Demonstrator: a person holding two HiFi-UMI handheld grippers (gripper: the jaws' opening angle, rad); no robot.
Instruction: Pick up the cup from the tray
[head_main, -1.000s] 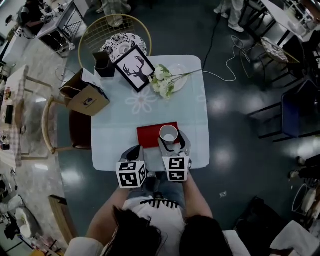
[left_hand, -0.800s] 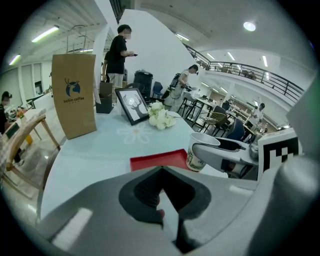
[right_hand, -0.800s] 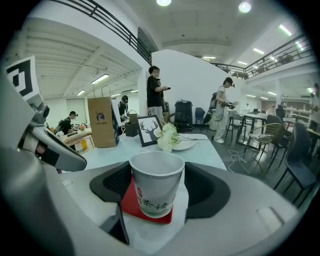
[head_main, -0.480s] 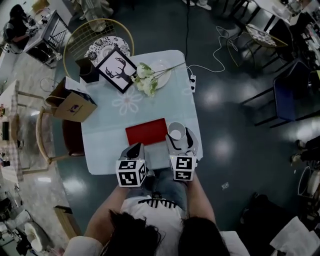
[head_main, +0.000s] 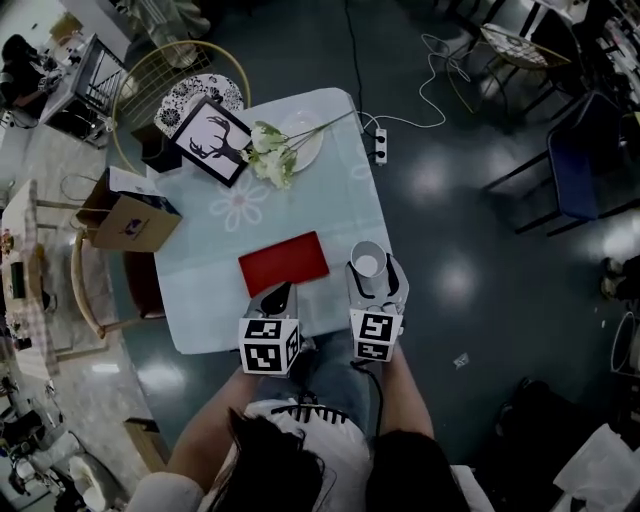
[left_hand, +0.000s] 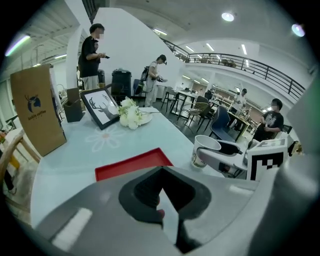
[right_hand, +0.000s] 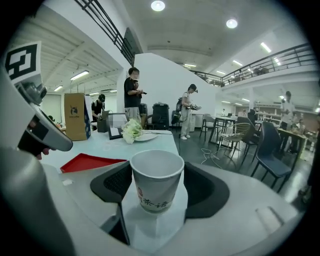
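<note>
As the head view shows it, worktop (head_main: 215, 255): pale square top with a flower print at its centre; the person stands at the near edge.
Paper bag (head_main: 128, 222): brown, upright, at the left edge.
Tray (head_main: 284, 264): red, lying flat close to the near edge, about midway along it.
Picture frame (head_main: 209, 140): black, deer print, propped at the far-left corner.
Flowers (head_main: 268, 158): white bunch lying near the far edge, stems running across a white plate (head_main: 305, 148).
Right tool (head_main: 371, 275): jaws pinching the cup (head_main: 367, 263), one dark pad against each side of its wall; positioned at the right edge, toward the near-right corner.
Left tool (head_main: 277, 295): jaws pressed together, holding nothing; positioned over the near edge, tips just beside the tray's near side.
Cup (right_hand: 156, 182): white paper, upright, mouth up, print low on the wall. It is off the tray, just beyond the tray's right end, at the right edge of the worktop. Whether its base rests on the worktop cannot be told.
</note>
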